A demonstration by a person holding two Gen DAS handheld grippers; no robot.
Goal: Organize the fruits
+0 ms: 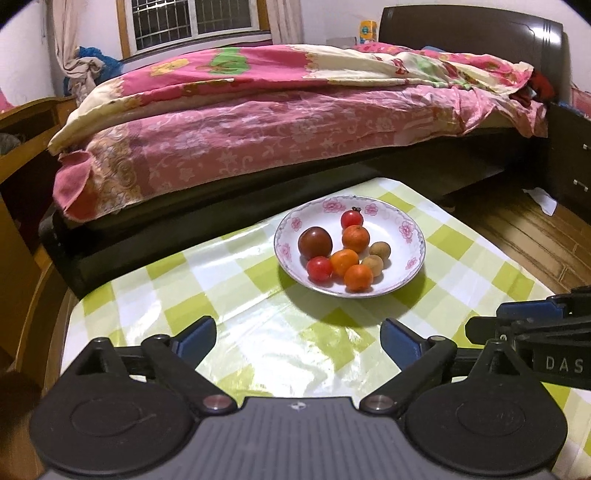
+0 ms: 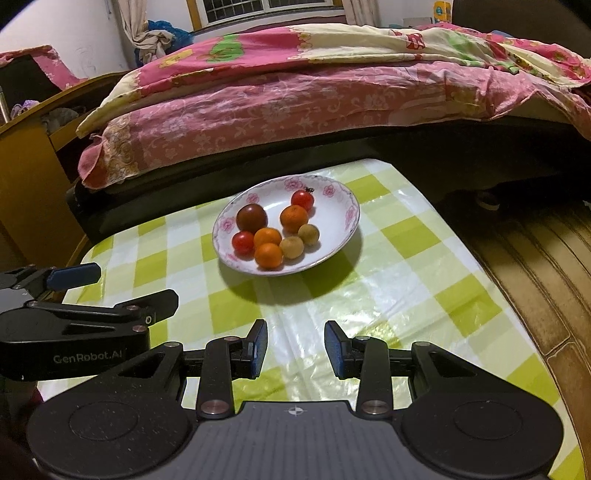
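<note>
All the fruits sit together in the floral plate (image 1: 406,275) mid-counter (image 1: 258,343); my left gripper (image 1: 297,341) is spread wide and my right gripper (image 2: 295,349) partly spread, both empty and hanging back near the counter's edge, probably since everything is gathered

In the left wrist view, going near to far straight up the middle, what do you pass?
Left claw → bare checked tablecloth → floral plate of fruit → dark bed frame → pink bedding → barred window.
</note>
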